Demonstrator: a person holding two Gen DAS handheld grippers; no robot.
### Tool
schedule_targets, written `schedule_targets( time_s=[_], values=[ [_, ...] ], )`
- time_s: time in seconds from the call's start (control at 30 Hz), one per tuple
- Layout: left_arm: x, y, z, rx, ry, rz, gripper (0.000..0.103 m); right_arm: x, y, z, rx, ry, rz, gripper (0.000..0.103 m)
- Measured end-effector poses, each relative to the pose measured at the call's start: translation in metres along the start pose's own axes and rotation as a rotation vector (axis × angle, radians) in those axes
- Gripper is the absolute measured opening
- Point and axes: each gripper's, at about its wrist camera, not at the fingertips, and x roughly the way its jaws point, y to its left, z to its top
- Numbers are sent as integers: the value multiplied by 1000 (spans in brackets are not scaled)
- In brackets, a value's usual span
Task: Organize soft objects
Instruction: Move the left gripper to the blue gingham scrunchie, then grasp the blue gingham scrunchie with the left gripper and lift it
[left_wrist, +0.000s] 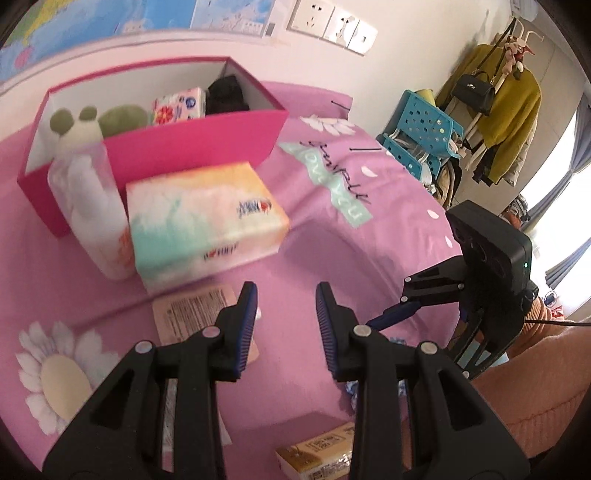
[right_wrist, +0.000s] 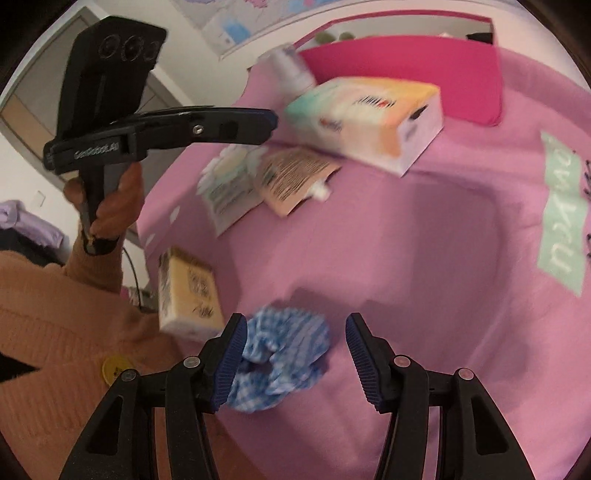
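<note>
A pink open box (left_wrist: 192, 142) (right_wrist: 406, 70) on the pink bedspread holds a green and white plush (left_wrist: 79, 123), a floral tissue pack (left_wrist: 177, 105) and a black cloth (left_wrist: 226, 94). A pastel tissue pack (left_wrist: 207, 225) (right_wrist: 365, 118) lies in front of it, beside a clear packet of white items (left_wrist: 88, 214). My left gripper (left_wrist: 285, 295) is open and empty above the bedspread. My right gripper (right_wrist: 295, 325) is open, with a blue checked scrunchie (right_wrist: 284, 358) lying between its fingers, close to the left one.
A beige flat packet (left_wrist: 195, 314) (right_wrist: 291, 177), a white flat packet (right_wrist: 229, 192) and a yellow tissue pack (right_wrist: 188, 299) (left_wrist: 317, 454) lie on the bedspread. A blue plastic rack (left_wrist: 424, 129) and a coat stand (left_wrist: 495, 107) are past the bed's far right.
</note>
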Motion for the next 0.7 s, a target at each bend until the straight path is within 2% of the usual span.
schedule_targets(
  time_s=[0.13, 0.2, 0.37, 0.6, 0.67, 0.7],
  values=[
    [5, 0, -6, -12, 19, -12, 34, 4, 3, -7, -10, -2, -8, 54],
    [6, 0, -9, -17, 26, -23, 34, 6, 4, -7, -7, -6, -21, 36],
    [6, -1, -12, -15, 33, -48, 34, 3, 3, -6, -5, -39, -61, 16],
    [6, -5, -15, -3, 39, -117, 34, -23, -3, 10, 26, -173, -82, 13],
    [8, -8, -14, 7, 48, -150, 37, -29, -3, 16, 29, -209, -81, 13],
    [8, -11, -14, 14, 53, -175, 42, -33, -3, 19, 27, -225, -86, 13]
  ],
)
